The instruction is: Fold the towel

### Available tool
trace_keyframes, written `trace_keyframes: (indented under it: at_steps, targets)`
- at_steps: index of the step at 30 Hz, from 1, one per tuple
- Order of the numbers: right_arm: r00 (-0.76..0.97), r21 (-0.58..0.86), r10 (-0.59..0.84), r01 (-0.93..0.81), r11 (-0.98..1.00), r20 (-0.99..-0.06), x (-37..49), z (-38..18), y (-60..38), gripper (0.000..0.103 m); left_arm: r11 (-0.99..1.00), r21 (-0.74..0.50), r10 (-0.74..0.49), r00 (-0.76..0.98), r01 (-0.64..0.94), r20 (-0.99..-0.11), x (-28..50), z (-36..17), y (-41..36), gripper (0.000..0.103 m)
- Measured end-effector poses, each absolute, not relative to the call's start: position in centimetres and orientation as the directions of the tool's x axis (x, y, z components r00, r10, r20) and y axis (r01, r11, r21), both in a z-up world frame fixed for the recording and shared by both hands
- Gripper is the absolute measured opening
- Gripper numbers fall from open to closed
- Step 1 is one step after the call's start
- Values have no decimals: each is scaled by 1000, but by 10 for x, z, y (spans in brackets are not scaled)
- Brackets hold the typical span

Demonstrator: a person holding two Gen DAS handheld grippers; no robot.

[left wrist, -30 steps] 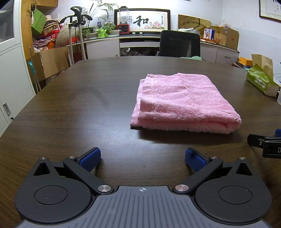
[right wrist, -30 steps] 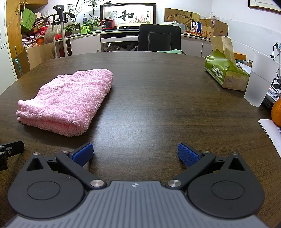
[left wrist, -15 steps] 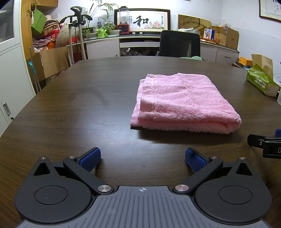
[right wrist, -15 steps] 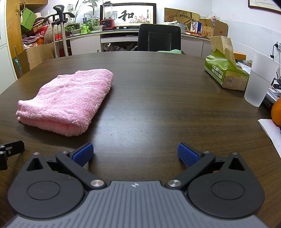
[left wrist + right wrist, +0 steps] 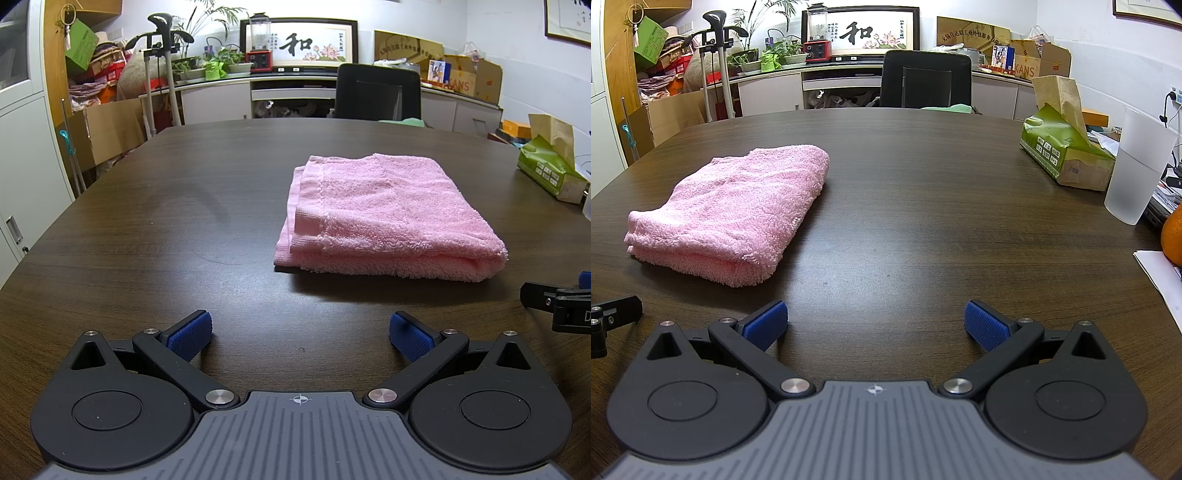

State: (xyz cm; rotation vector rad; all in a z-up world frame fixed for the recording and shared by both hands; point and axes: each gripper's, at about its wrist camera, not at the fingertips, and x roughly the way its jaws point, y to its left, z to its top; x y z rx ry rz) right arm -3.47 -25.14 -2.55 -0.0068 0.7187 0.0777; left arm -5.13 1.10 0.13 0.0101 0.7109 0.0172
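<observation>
Dark wood table (image 5: 155, 221) in a cluttered office, folded pink towel (image 5: 384, 218) lying flat at 1 o'clock of the left gripper (image 5: 301, 334) and 10 o'clock of the right gripper (image 5: 875, 323), both released, jaws wide, touching nothing.

A pink terry towel (image 5: 384, 214) lies folded flat in layers on the table.

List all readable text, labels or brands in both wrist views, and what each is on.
"和": framed calligraphy on the back wall.
"KANS": cardboard box on the counter.
"D": black part of the right gripper at the edge of the left wrist view, cut off by the frame.
Gold board lettering: too small to read.
Green tissue pack print: too small to read.
Pink towel: no text.
</observation>
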Motion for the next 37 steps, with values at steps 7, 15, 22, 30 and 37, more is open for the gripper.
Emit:
trace_keyframes:
  at_steps: [7,15,22,30,37]
  targets:
    - [750,21,69,-73,997,-658,-35,-26,-252,103,1000,15,19,758,-12,-652,-51,1,11,103]
    - [750,21,69,-73,997,-658,-35,-25,-252,103,1000,15,19,758,-12,-652,-51,2,10,103]
    - [750,21,69,-73,997,-658,-35,-25,-251,103,1000,15,19,758,-12,-653,-51,2,10,103]
    - [750,21,69,-73,997,-658,-35,-25,-251,103,1000,18,29,757,-23,-653,-51,2,11,103]
    - [750,21,69,-73,997,-658,-35,-26,-251,103,999,22,34,756,-26,-653,-52,2,11,103]
